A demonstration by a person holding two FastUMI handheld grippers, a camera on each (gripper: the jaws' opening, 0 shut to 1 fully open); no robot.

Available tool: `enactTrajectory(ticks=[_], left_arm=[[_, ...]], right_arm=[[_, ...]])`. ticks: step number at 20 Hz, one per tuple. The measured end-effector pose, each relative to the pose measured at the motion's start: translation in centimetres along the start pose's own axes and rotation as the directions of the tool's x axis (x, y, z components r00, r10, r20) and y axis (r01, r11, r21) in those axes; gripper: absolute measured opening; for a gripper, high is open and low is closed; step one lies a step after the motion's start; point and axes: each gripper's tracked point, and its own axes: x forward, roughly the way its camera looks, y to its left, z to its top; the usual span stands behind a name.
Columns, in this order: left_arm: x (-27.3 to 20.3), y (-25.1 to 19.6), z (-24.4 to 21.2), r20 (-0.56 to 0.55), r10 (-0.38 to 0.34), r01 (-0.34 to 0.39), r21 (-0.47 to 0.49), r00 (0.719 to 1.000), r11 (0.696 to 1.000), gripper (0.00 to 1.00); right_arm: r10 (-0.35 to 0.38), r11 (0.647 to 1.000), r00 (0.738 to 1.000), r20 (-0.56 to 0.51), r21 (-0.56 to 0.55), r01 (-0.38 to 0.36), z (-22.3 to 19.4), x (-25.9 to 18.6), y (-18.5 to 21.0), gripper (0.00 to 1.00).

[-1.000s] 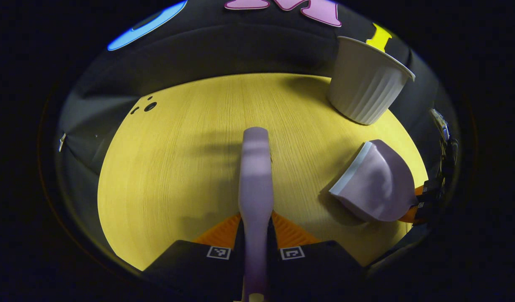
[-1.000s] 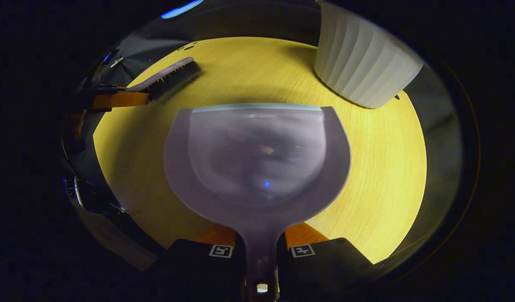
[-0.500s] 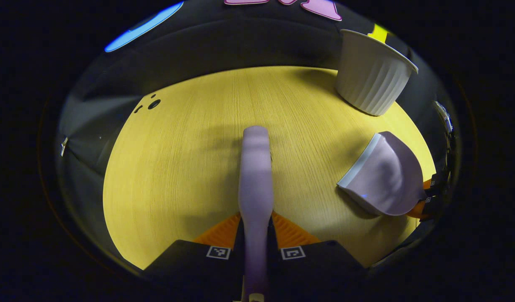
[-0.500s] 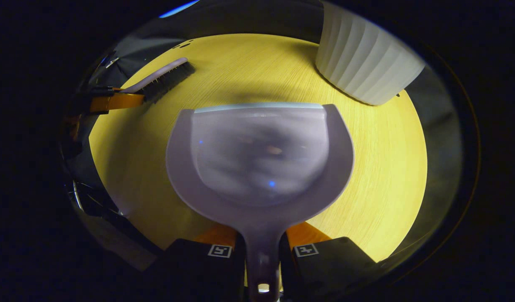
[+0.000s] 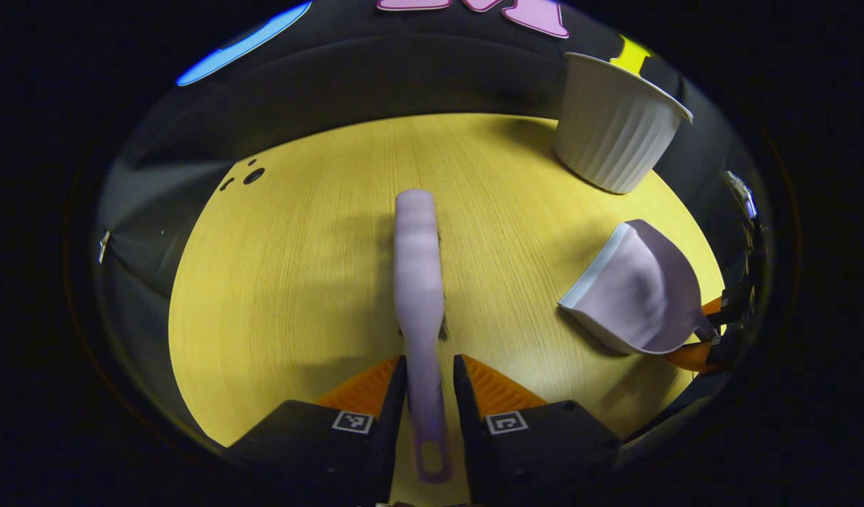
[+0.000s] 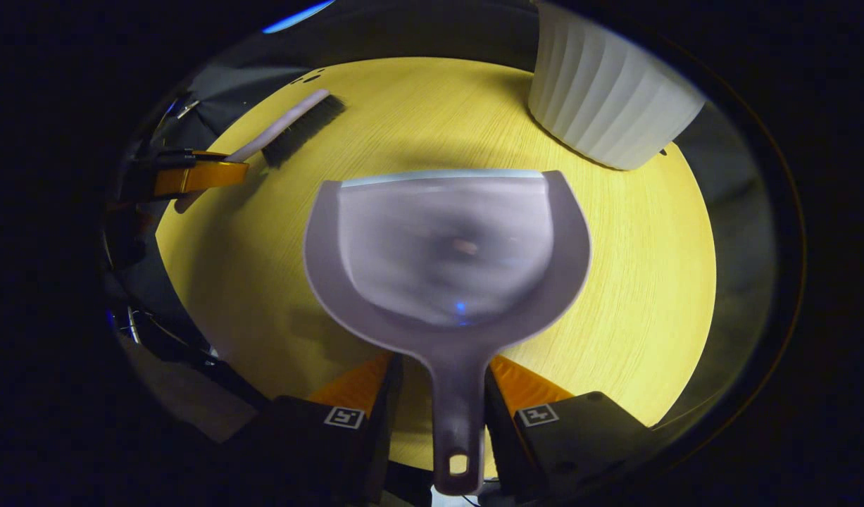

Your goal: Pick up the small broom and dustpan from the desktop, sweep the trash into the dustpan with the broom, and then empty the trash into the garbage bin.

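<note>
The small lilac broom [image 5: 417, 260] lies flat on the yellow desktop [image 5: 284, 282], bristles down. Its handle runs back between the fingers of my left gripper [image 5: 429, 362], which stand open with small gaps on both sides. The lilac dustpan [image 6: 446, 260] rests on the desktop, grey lip facing away. Its handle lies between the open fingers of my right gripper [image 6: 446, 362], and the handle's hole shows. The right gripper view has the broom [image 6: 291, 127] at far left, by the left gripper [image 6: 199, 176]. In the left gripper view the dustpan [image 5: 639, 292] sits right.
A white ribbed garbage bin [image 5: 615, 127] stands at the far right of the desktop, close behind the dustpan's lip [image 6: 608, 105]. Small dark holes [image 5: 252, 176] mark the far left of the tabletop. Black cloth walls surround the table.
Both grippers have opened and drawn back along the handles. The ends of the broom and dustpan handles now show between the fingers, and both tools rest on the desktop.
</note>
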Motion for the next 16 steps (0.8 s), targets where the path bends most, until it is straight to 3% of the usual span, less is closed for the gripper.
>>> enactTrajectory(ticks=[6, 9, 12, 16], left_arm=[[-4.5, -0.2, 0.7, 0.089, 0.0, -0.002, 0.019, 0.996, 1.0, 0.6], [-7.5, -0.8, 2.2, 0.175, -0.015, 0.013, 0.012, 0.984, 1.0, 0.57], [-10.7, -1.6, 4.3, 0.279, -0.032, 0.036, -0.01, 0.96, 0.999, 0.57], [-14.7, -1.8, 7.7, 0.422, -0.031, 0.047, -0.027, 0.906, 0.999, 0.57]], right_arm=[[-0.012, 0.999, 0.998, 0.069, 0.049, 0.008, 0.1, -5.2, -1.2, 0.64], [-0.007, 0.997, 0.987, 0.159, 0.071, -0.005, 1.4, -8.8, -1.0, 0.64], [0.002, 0.996, 0.955, 0.297, 0.08, -0.027, 3.9, -12.2, -0.3, 0.64], [-0.021, 0.997, 0.883, 0.468, 0.079, -0.018, 7.4, -15.6, 0.4, 0.64]])
